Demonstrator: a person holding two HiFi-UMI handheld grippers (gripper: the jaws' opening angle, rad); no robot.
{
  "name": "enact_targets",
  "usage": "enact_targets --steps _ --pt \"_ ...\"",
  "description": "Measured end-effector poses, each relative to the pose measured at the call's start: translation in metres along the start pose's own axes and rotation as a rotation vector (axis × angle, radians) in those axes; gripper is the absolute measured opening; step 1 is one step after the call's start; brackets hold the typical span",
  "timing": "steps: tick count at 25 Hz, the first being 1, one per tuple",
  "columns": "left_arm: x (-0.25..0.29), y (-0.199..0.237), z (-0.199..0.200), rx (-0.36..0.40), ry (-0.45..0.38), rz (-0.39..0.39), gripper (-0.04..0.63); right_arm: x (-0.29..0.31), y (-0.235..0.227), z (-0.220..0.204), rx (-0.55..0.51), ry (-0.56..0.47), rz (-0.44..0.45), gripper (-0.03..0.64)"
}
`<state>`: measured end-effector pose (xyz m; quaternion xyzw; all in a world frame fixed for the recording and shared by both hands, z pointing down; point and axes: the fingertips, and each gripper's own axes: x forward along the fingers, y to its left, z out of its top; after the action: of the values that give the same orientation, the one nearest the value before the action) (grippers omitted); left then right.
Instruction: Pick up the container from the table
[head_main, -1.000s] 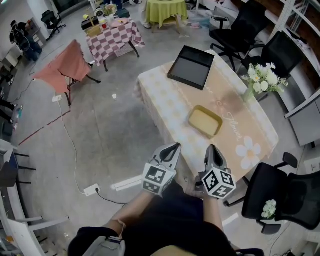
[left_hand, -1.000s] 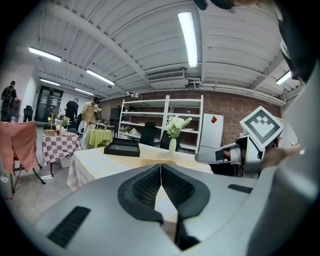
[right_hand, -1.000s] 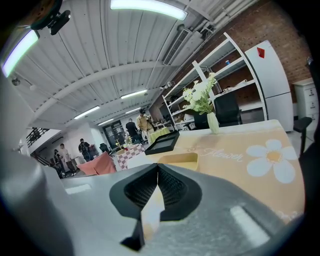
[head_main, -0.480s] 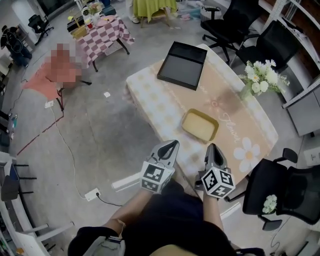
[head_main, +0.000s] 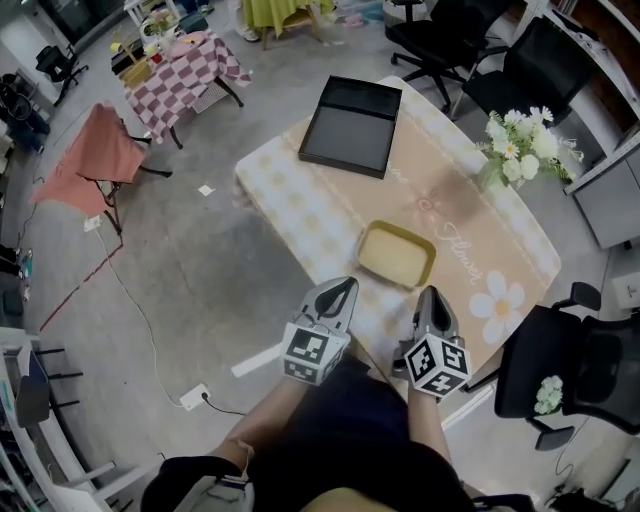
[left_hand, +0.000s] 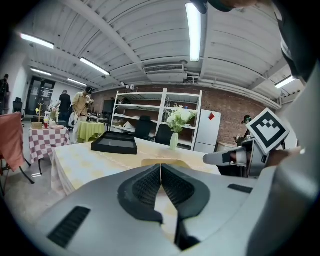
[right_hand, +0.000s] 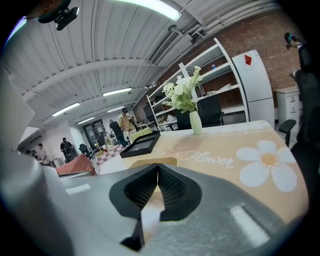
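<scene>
A shallow yellow container (head_main: 396, 254) lies on the table (head_main: 300, 210), near its front edge. It shows low ahead of the jaws in the left gripper view (left_hand: 161, 162) and the right gripper view (right_hand: 150, 163). My left gripper (head_main: 343, 290) is shut and empty, just short of the table's near edge, to the left of the container. My right gripper (head_main: 429, 296) is shut too, holding nothing, just in front of the container. Neither touches it.
A black tray (head_main: 351, 125) lies at the table's far end. A vase of white flowers (head_main: 519, 147) stands at the right side. Black office chairs (head_main: 575, 367) stand to the right and behind the table. A cable and power strip (head_main: 194, 397) lie on the floor left.
Both grippers have come closer to the table and the container; the table and container now sit nearer and more centred below me. The jaws stay shut.
</scene>
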<state>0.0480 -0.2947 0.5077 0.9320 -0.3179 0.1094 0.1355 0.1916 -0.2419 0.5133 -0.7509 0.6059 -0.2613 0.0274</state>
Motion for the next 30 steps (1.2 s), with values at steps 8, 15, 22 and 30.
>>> enact_targets --steps 8,15,22,30 --pt "0.006 0.007 0.009 0.015 0.02 -0.017 0.012 0.002 -0.006 0.002 0.019 0.004 -0.041 0.005" --pt "0.022 0.014 0.013 0.021 0.062 -0.051 0.012 0.009 -0.014 0.005 0.035 0.022 -0.084 0.006" --pt "0.051 0.031 0.022 0.03 0.094 -0.089 0.012 0.031 -0.022 0.004 0.043 0.065 -0.132 0.009" --pt "0.079 0.051 0.02 0.005 0.126 -0.118 0.012 0.05 -0.033 -0.006 0.065 0.119 -0.183 0.096"
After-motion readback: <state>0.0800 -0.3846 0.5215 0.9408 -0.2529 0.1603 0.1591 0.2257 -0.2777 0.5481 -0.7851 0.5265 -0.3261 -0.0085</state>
